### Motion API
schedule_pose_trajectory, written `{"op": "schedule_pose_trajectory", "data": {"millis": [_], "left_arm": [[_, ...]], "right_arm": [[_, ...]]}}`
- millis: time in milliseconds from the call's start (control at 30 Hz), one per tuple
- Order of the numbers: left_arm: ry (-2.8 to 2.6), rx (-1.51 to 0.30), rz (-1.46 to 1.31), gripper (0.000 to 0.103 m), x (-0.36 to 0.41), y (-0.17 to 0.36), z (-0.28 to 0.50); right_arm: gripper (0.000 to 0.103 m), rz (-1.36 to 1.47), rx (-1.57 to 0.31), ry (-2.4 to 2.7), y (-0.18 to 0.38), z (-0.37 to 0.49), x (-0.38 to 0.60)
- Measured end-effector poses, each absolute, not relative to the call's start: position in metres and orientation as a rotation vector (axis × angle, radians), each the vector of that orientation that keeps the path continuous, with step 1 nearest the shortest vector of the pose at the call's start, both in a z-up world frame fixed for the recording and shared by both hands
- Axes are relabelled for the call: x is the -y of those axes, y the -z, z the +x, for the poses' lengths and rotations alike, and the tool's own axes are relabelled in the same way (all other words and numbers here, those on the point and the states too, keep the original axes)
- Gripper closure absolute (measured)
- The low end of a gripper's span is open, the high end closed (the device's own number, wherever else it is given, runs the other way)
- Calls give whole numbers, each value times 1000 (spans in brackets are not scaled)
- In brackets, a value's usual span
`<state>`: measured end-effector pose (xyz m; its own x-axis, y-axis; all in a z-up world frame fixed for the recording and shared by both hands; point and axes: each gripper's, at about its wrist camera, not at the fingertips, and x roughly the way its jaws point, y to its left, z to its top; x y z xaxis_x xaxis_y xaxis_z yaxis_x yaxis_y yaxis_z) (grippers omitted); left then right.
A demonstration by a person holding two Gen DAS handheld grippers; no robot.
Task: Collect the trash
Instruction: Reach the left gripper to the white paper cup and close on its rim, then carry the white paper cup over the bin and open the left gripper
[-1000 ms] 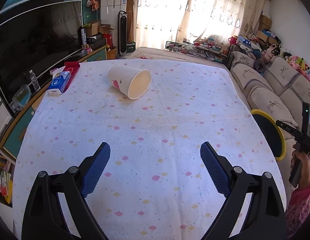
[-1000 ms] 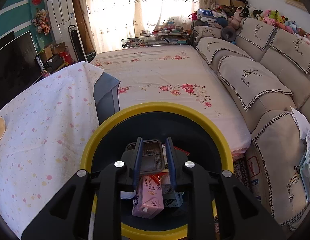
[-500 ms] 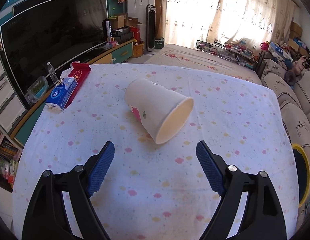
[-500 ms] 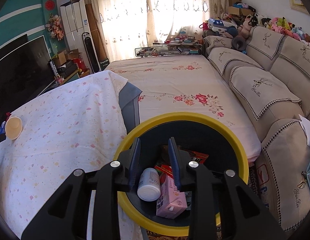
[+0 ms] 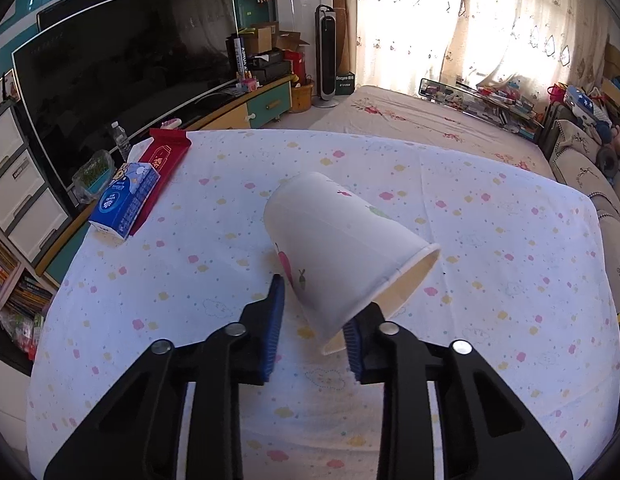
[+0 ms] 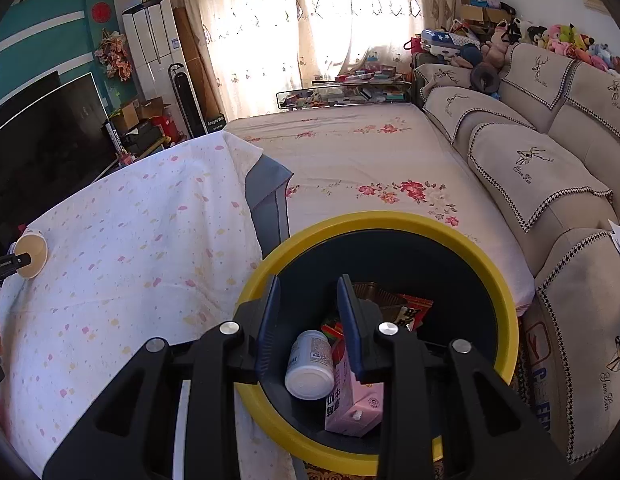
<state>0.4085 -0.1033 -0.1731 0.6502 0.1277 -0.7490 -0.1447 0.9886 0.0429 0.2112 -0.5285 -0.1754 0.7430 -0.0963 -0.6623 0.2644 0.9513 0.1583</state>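
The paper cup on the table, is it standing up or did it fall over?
Fallen over. The paper cup lies on its side on the tablecloth, open mouth facing the left gripper, whose jaws sit either side of its rim.

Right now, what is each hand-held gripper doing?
Left hand-held gripper: closing around the paper cup, grip not confirmed.
Right hand-held gripper: partly open, empty, above the trash bin.

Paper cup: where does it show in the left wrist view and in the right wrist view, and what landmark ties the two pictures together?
Left wrist view: the paper cup lies on its side at centre, mouth toward the lower right, between the left gripper fingers.
Right wrist view: the same cup is small at the far left edge, mouth facing the camera.
Shared landmark: the spotted tablecloth.
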Motion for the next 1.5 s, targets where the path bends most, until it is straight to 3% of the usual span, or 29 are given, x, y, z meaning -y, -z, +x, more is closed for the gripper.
{"op": "schedule_pose_trajectory", "data": {"millis": [67, 133, 400, 633, 767, 1167, 1300, 1433, 1467, 1500], "left_arm": [[-144, -842, -10, 97, 105, 172, 406], [-111, -839, 6, 99, 112, 167, 397], [45, -750, 83, 99, 162, 132, 325], [267, -720, 141, 99, 256, 108, 262], [379, -729, 209, 99, 325, 112, 237], [525, -786, 330, 99, 481, 136, 229], [526, -815, 338, 92, 515, 148, 240], [516, -824, 335, 91, 531, 162, 256], [518, -829, 330, 88, 531, 164, 261], [516, -836, 332, 77, 533, 166, 265]], "right_arm": [[74, 257, -699, 199, 175, 207, 528], [74, 265, -689, 202, 173, 201, 529], [74, 297, -638, 229, 166, 164, 532], [74, 246, -601, 237, 154, 132, 540], [66, 214, -577, 247, 147, 113, 553], [66, 204, -544, 306, 141, 64, 598], [66, 214, -537, 317, 141, 57, 607], [65, 231, -532, 324, 141, 51, 610], [65, 233, -531, 322, 141, 50, 610], [65, 233, -531, 321, 141, 50, 609]]}}
